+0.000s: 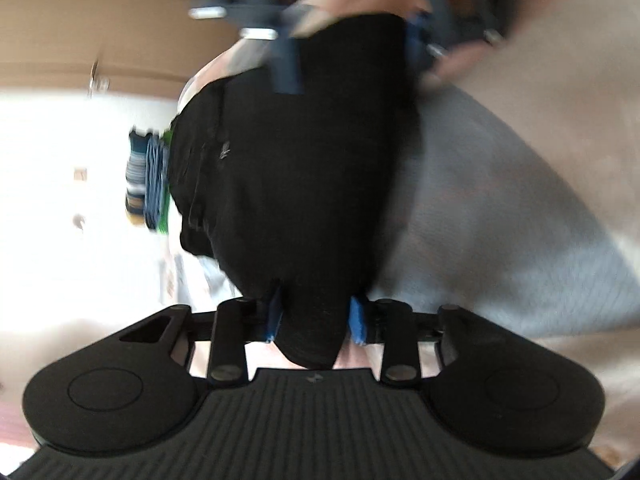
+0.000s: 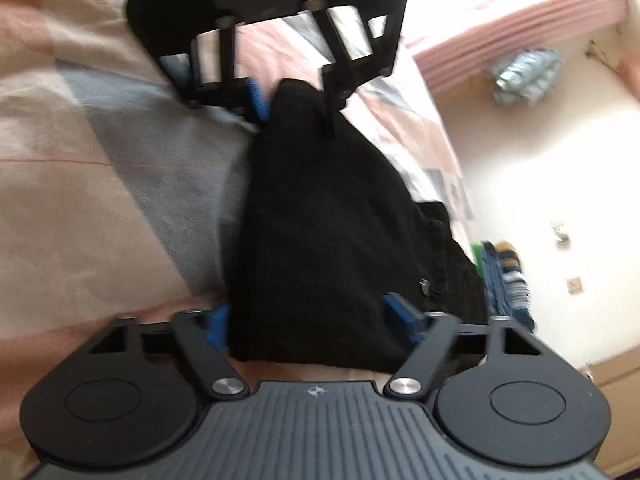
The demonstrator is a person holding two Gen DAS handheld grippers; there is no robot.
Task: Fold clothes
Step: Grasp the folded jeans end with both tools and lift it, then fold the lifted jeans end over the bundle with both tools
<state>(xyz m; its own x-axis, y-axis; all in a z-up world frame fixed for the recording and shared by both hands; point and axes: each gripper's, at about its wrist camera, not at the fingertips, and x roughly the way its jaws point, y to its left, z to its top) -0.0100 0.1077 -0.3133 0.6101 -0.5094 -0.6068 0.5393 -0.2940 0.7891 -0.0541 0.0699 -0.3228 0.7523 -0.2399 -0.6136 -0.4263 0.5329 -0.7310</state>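
Socks (image 1: 138, 176) with stripes lie on the pale floor (image 1: 60, 200) at the far left of the left wrist view, next to a blue and green bit of cloth that is too blurry to name. Just right of them hangs the black garment (image 1: 288, 184), dark and bunched up, filling the middle of the picture. The left tongs (image 1: 316, 316) grip its near end, and the blue pads (image 1: 358, 318) press on the cloth from both sides, so the tongs are nearly closed with the cloth pinched between them. At the top, the right tongs (image 1: 352, 52) hold the far end of the same garment, but they are blurry there. To the right lies the bed (image 1: 520, 200), with a grey and peach cover. In the right wrist view the bed (image 2: 100, 168) is on the left, with grey and pink patches. In the middle the black garment (image 2: 332, 240) stretches over the edge of the bed. The right tongs (image 2: 310, 326) are about half open, with a wide fold of the cloth squeezed between their blue pads (image 2: 218, 326). The left tongs (image 2: 296, 104) hold the far end at the top. On the right the socks (image 2: 512, 276) lie on the floor (image 2: 540, 152).
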